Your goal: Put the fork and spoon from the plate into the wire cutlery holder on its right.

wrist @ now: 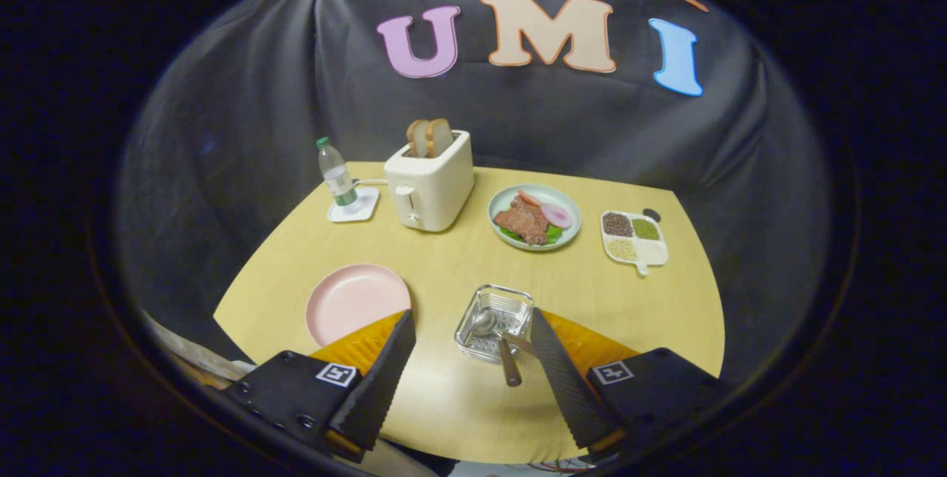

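Fingers spread wide, nothing held between them; gripper (473, 347) hangs above the near edge of the table (444, 270), a pale wood-look top. Each finger mount carries a small square black-and-white marker tag; no readable writing on it.

Wire cutlery holder (494, 322) sits near the table's near edge, just ahead of the fingers and close to the right one. Spoon (494, 336) lies in it, bowl down inside the basket, handle leaning out over the near rim toward the gripper. A second thin metal handle, probably the fork (520, 343), leans out beside it toward the right finger; its head cannot be made out.

Pink plate (356, 302) lies left of the holder, near the left finger, with no cutlery on it.

Far side of the table: white toaster (429, 181) with two bread slices (429, 137) standing in its slots, a cord running off to its left. Water bottle (336, 175) with a green cap stands on a white coaster (354, 205) at the far left; its label is too small to read. Right of the toaster, a pale green dish (534, 217) holds meat, greens and sliced vegetable. Further right, a white divided tray (633, 239) holds three sorts of grains or seeds, each in its own compartment.
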`<state>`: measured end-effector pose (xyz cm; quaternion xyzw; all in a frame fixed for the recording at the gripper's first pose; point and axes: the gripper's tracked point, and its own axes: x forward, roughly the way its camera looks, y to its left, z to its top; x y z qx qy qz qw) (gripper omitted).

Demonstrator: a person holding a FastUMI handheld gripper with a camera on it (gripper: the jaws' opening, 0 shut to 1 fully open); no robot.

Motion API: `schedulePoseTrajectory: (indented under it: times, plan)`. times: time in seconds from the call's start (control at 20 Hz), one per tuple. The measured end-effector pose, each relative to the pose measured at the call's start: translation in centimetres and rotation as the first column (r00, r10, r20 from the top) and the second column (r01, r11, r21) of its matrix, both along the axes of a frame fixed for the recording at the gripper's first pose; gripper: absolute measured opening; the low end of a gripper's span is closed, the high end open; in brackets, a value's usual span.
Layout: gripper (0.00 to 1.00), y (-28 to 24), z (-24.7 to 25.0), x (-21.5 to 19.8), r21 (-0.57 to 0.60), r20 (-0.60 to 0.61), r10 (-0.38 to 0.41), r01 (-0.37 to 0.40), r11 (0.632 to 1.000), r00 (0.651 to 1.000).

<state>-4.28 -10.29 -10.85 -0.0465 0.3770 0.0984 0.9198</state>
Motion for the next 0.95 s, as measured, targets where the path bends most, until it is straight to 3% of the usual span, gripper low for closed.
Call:
schedulePoseTrajectory:
  times: [0.15, 0.3, 0.55, 0.75, 0.95]
  plan:
    - [0.99, -0.6, 1.9, -0.1, -0.031, 0.165, -0.013, 0.019, 0.999, 0.986]
    - [0.98, 0.3, 3.3, 0.1, 0.013, 0.292, -0.052, 0.051, 0.999, 0.955]
    - [0.98, 0.3, 7.2, 0.9, 0.113, 0.476, -0.170, 0.132, 0.985, 0.863]
    - [0.98, 0.3, 10.7, 1.6, 0.150, 0.580, -0.213, 0.153, 0.977, 0.787]
    - [0.98, -0.5, 12.0, 2.0, 0.150, 0.614, -0.227, 0.170, 0.974, 0.756]
